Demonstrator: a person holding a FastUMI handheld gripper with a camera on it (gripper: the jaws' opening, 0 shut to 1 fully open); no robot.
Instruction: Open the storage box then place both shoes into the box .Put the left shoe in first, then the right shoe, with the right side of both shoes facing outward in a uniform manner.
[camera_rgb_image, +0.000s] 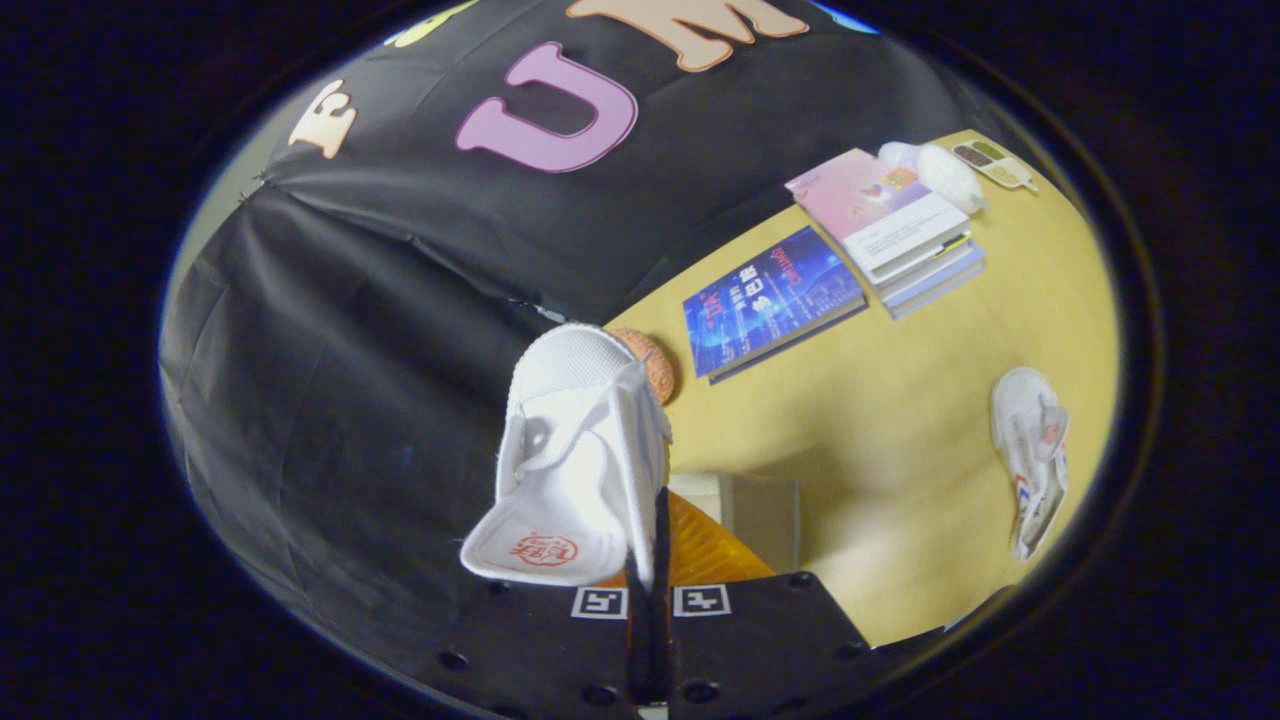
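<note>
**Shoe one aloft, box below**

Yellow tabletop (900, 420) backed by the booth's black cloth wall; camera tilted, so the table runs off toward 3 o'clock.

Gripper (648, 560): fingers drawn nearly together, pinching a thin edge of the white shoe (575, 450) at its opening. The shoe hangs clear of the table, toe pointing to 12 o'clock and insole facing the camera. Gripping the collar edge probably suits the narrow jaw gap and leaves the sole free to set down.

Storage box (745, 510): just beyond the fingers at about 1 o'clock, partly hidden. A pale wall and an orange translucent panel (710, 550) show; I judge the panel is its lid or door, already swung open, but cannot be sure.

Second shoe (1030, 470): lies on its side on the table, well apart at 3 o'clock, untouched.

Clutter: orange ball (655, 362) behind the held shoe's toe; blue book (770, 300) at 1 o'clock; stack of books (900, 230) farther out at 2 o'clock.

Judgement: first placement is in hand. Whether the held shoe is the left one I cannot tell.
</note>
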